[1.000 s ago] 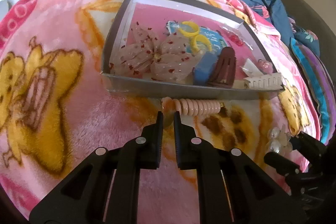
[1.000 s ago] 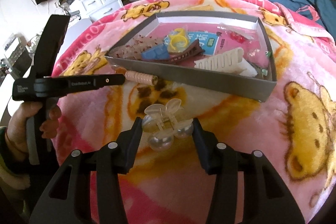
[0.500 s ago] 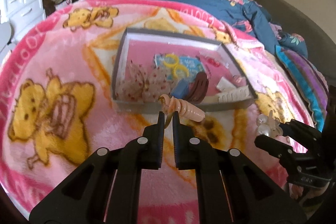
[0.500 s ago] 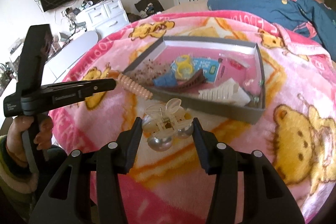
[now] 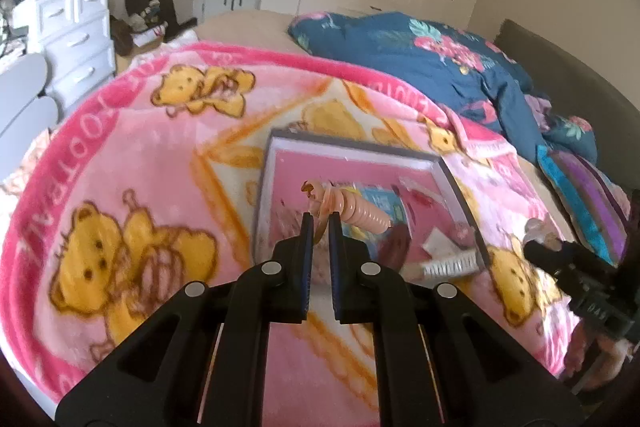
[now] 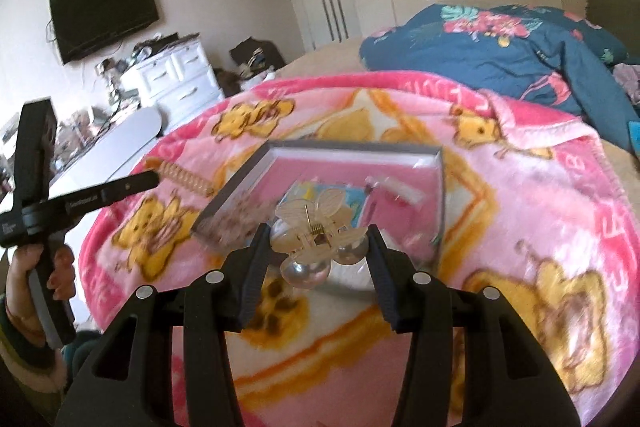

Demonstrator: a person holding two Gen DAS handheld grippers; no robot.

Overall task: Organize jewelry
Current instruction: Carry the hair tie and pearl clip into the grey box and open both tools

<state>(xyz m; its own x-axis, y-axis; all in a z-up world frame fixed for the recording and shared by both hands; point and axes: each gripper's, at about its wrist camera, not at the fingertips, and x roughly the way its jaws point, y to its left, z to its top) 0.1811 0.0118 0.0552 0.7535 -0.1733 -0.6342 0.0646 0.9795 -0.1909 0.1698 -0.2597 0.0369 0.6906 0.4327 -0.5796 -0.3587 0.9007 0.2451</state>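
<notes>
My left gripper is shut on a peach spiral hair tie and holds it in the air above the grey tray. The tie also shows in the right wrist view, sticking out of the left gripper. My right gripper is shut on a clear claw clip with pearl balls, held high in front of the tray. The tray holds several hair accessories, blurred here.
The tray lies on a pink bear-print blanket spread over a bed. A dark blue floral duvet is heaped behind it. A white dresser and a wall TV stand to the left. Wardrobes line the back wall.
Both grippers have risen well above the blanket, each carrying its item. The tray now looks smaller and farther below. The hair tie has left the blanket.
</notes>
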